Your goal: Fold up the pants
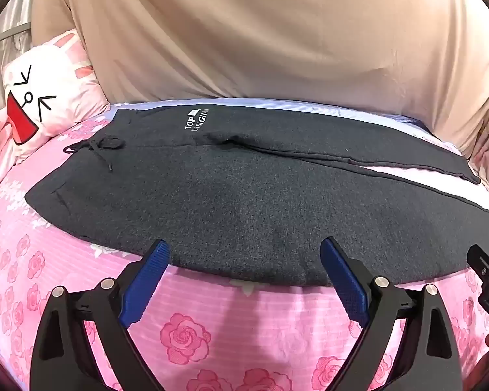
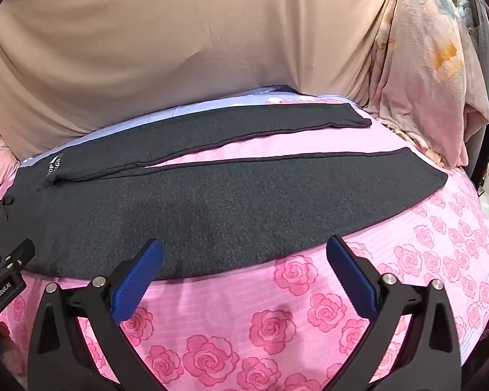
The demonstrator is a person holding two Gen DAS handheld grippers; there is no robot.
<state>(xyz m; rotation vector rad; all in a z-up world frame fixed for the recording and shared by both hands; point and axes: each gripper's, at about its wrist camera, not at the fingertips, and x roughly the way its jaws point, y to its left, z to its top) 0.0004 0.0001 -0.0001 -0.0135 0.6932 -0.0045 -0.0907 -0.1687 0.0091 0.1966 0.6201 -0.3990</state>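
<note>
Both grippers agape, tilted toward pants

pants on bedsheet | pillow left (waistband end)

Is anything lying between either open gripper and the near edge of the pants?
Nothing visible. The left gripper and right gripper both stand open just short of the dark pants, with only bare pink rose bedsheet between them.

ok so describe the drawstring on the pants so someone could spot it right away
On the pink rose-print bedspread lie dark grey pants, spread flat. At their waist end, near the cartoon pillow, the drawstring is a thin dark cord tied in a loose bow.
</note>
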